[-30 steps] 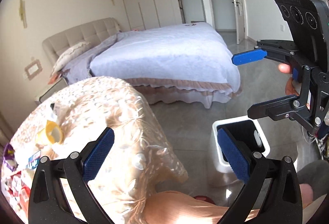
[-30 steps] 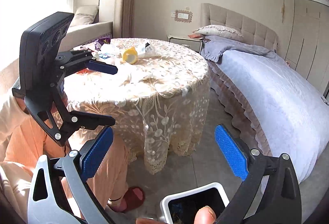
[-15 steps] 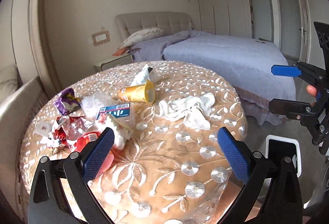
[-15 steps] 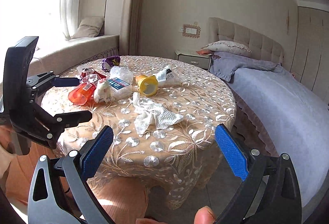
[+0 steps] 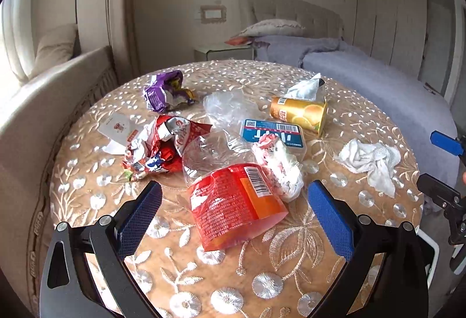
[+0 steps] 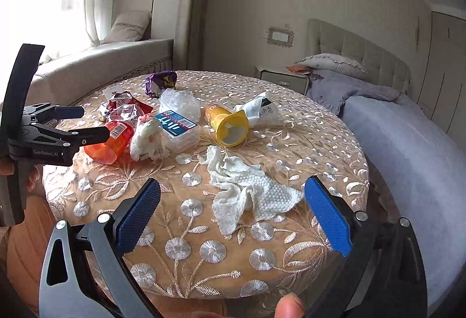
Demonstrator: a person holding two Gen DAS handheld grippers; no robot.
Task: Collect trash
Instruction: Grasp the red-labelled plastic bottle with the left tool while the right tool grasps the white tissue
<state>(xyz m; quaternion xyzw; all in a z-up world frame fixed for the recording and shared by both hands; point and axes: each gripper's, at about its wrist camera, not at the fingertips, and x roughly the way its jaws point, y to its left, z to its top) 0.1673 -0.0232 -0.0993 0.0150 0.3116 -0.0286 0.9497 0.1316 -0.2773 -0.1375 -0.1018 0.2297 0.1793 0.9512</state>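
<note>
Fingers (image 5: 329,221) of left gripper (image 5: 233,216) spreading wide, gripping nothing, hovering over red-orange plastic bottle (image 5: 236,207) lying on table (image 5: 291,274). Right gripper (image 6: 233,216) likewise gaping empty, framing crumpled white tissue (image 6: 250,192) near table's front edge.

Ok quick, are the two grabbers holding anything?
Left gripper: open, holding nothing, over the orange wrapper.
Right gripper: open, holding nothing, over the white tissue.
</note>
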